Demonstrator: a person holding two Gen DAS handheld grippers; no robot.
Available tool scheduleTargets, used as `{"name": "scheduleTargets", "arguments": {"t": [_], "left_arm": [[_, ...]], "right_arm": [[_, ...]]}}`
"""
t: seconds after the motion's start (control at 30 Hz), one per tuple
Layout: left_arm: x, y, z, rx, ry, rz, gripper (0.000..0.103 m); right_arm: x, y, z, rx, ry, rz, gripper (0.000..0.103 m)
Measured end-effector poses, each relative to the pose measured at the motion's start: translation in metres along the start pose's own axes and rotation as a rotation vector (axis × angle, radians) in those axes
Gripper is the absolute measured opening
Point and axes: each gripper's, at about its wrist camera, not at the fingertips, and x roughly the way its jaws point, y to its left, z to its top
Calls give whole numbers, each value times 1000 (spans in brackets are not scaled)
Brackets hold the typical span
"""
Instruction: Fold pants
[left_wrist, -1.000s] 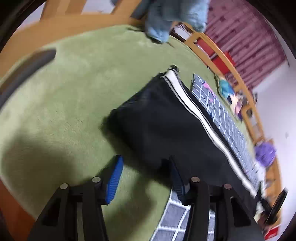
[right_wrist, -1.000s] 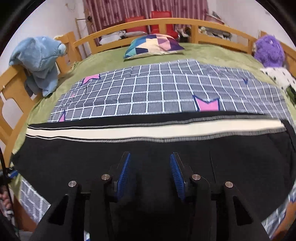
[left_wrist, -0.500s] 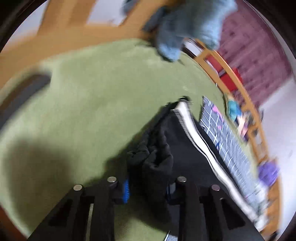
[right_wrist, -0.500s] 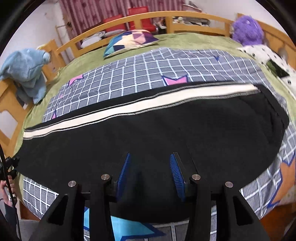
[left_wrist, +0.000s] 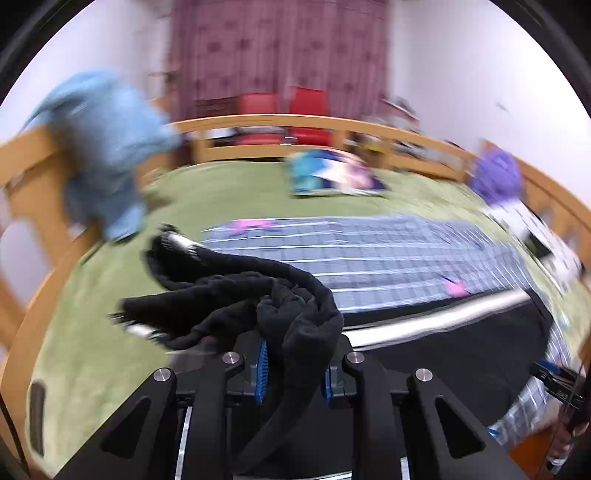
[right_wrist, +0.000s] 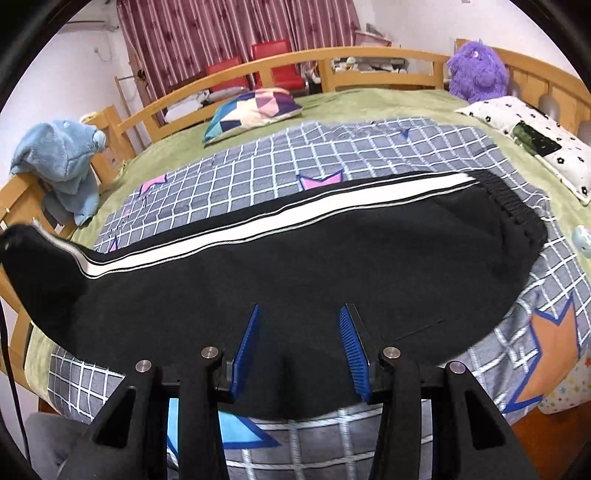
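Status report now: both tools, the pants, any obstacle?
Left tool shut on pants, leg end lifted. Right tool open above pants, not gripping. No obstacle seen on blanket.

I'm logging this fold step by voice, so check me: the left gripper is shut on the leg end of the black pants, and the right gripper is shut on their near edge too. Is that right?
Not quite. The left gripper is shut on the pants, but the right gripper is not: the right wrist view shows its jaws spread apart above the near edge, gripping nothing.
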Motion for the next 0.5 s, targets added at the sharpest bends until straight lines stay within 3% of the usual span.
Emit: {"name": "scheduleTargets", "arguments": {"t": [0.1, 0.27, 0.33, 0.43, 0.5], "left_arm": [[15, -73, 2, 82, 37, -94, 20], [49, -179, -26, 146, 174, -257, 20], [68, -199, -44, 133, 275, -285, 21], [85, -198, -62, 89, 419, -292, 22], [79, -186, -60, 42, 415, -317, 30]], "right_arm": [[-6, -14, -6, 13, -4, 4, 45], [-5, -42, -19, 74, 32, 25, 45], [-1, -48, -22, 84, 59, 32, 45], [9, -49, -27, 72, 90, 42, 45], [13, -44, -28, 56, 103, 52, 45]]}}
